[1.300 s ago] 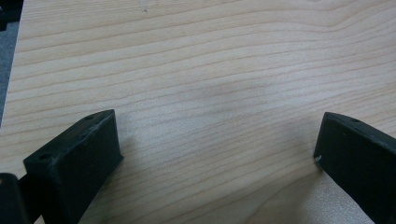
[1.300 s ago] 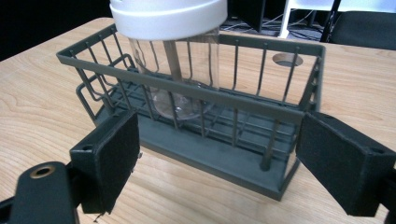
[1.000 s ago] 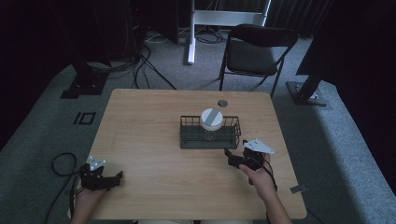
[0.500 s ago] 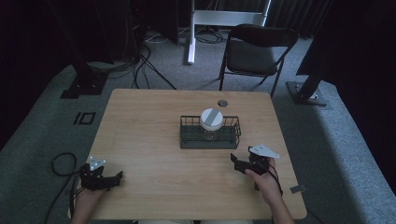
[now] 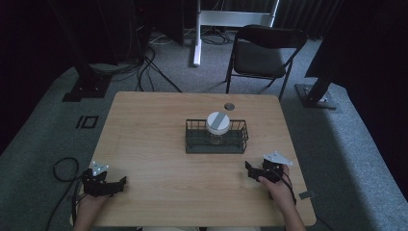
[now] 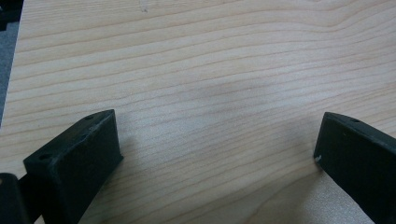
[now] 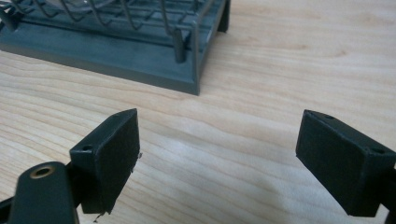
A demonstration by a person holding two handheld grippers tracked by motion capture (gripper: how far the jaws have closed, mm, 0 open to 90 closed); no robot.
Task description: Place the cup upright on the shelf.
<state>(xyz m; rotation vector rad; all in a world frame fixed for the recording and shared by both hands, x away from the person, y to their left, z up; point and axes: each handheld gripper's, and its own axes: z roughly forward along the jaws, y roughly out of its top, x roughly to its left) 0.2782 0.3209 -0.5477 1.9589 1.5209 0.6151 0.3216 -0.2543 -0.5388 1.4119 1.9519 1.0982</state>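
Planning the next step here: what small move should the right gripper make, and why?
Probably ease the right gripper forward toward the jar in the wire rack. Its fingers are spread open and empty, with the rack's corner just ahead.

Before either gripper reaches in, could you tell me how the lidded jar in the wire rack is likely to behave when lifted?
The jar looks like clear glass, so probably rigid, fragile and slippery. Its wide white lid rises above the wire rack, so it likely lifts straight up. The rack may drag along if bumped.
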